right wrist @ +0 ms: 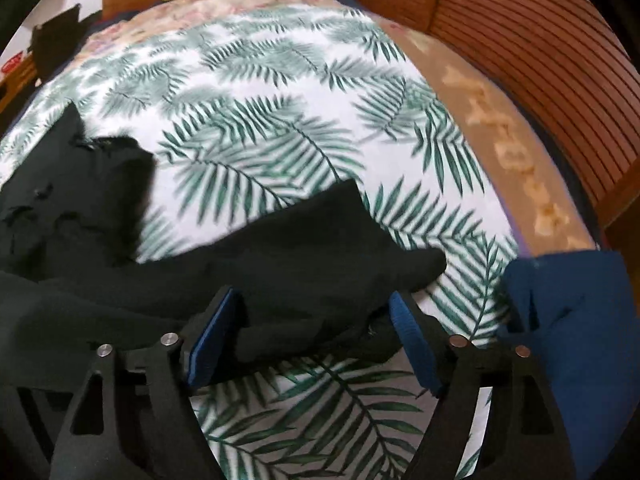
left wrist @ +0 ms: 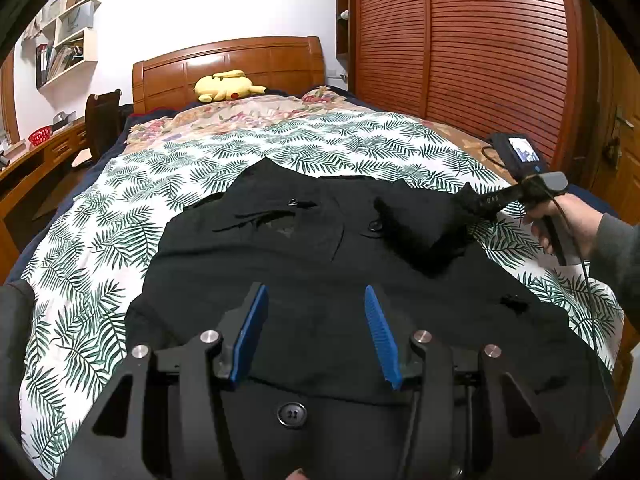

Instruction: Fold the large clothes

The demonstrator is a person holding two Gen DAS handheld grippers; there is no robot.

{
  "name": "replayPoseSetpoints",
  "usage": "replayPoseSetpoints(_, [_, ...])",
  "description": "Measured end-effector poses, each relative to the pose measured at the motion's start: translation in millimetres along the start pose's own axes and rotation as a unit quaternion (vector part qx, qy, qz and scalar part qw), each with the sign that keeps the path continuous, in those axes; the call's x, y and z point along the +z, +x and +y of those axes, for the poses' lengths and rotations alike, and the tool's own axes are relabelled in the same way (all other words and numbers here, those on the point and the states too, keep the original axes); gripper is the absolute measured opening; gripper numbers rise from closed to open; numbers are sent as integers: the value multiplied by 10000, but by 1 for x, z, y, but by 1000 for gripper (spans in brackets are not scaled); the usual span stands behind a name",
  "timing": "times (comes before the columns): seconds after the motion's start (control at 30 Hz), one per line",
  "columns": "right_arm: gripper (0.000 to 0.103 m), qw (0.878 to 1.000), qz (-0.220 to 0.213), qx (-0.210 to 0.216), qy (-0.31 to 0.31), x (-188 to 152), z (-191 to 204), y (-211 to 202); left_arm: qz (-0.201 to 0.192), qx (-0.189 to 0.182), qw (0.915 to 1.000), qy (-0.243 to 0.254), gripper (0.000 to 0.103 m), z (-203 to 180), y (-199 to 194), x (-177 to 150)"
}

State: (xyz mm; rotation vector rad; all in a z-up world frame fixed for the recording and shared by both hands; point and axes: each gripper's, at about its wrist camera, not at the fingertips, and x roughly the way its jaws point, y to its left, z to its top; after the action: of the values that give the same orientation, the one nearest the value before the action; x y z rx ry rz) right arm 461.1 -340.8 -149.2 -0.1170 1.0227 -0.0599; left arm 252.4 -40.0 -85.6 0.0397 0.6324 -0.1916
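A large black coat (left wrist: 304,264) with buttons lies spread on the leaf-print bedspread (left wrist: 100,248). My left gripper (left wrist: 316,300) is open just above the coat's near part, holding nothing. My right gripper (right wrist: 316,312) is open, with the coat's black sleeve (right wrist: 320,240) lying between its blue pads (right wrist: 212,332). In the left wrist view the right gripper (left wrist: 468,200) sits at the folded-over sleeve (left wrist: 420,224) on the coat's right side, its tips hidden in the cloth.
A yellow plush toy (left wrist: 228,86) lies by the wooden headboard (left wrist: 228,64). A slatted wardrobe (left wrist: 480,48) stands to the right, a desk (left wrist: 36,156) and chair to the left. A dark blue cloth (right wrist: 568,320) lies at the bed's right edge.
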Motion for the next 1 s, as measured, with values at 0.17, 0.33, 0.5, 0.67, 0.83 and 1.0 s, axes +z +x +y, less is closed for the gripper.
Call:
replayPoseSetpoints(0.17, [85, 9999, 165, -38, 19, -8, -2, 9, 6, 14, 10000, -10, 50, 1, -1, 0])
replayPoseSetpoints(0.33, [85, 9997, 256, 38, 53, -12, -3, 13, 7, 31, 10000, -11, 49, 2, -1, -1])
replayPoseSetpoints(0.5, [85, 9993, 296, 167, 122, -17, -6, 17, 5, 30, 10000, -18, 50, 3, -1, -1])
replayPoseSetpoints(0.67, [85, 9993, 302, 200, 95, -20, -6, 16, 27, 37, 10000, -9, 50, 3, -1, -1])
replayPoseSetpoints(0.83, [84, 9992, 304, 239, 39, -21, -5, 15, 37, 60, 10000, -1, 50, 4, 1, 0])
replayPoseSetpoints(1.0, [28, 9974, 239, 663, -155, -25, 7, 5, 40, 62, 10000, -31, 50, 5, 2, -1])
